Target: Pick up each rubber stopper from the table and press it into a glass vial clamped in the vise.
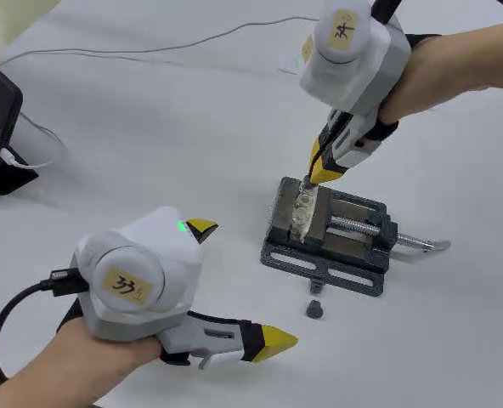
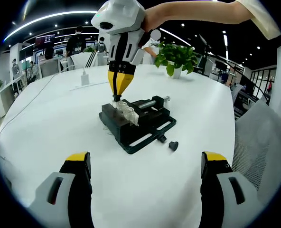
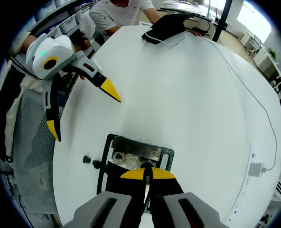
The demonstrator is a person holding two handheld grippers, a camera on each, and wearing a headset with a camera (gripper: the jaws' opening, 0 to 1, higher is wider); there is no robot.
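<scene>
Vials of clear glass (image 1: 303, 211) stand in the black metal vise (image 1: 366, 255); the right tool (image 1: 313, 177), jaws nearly together, pinches a dark rubber stopper (image 1: 307, 182) over one. Left tool (image 1: 241, 282) gapes empty; a second stopper (image 1: 315, 309) lies on the bench (image 1: 166, 127), nearer.

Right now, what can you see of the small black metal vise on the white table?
The small black metal vise sits on the white table on a slotted base, silver screw handle sticking out. Its jaws clamp a row of clear glass vials. The yellow tongs of the right gripper, shut on a dark rubber stopper, touch the end vial. Another stopper lies beside the base.
</scene>
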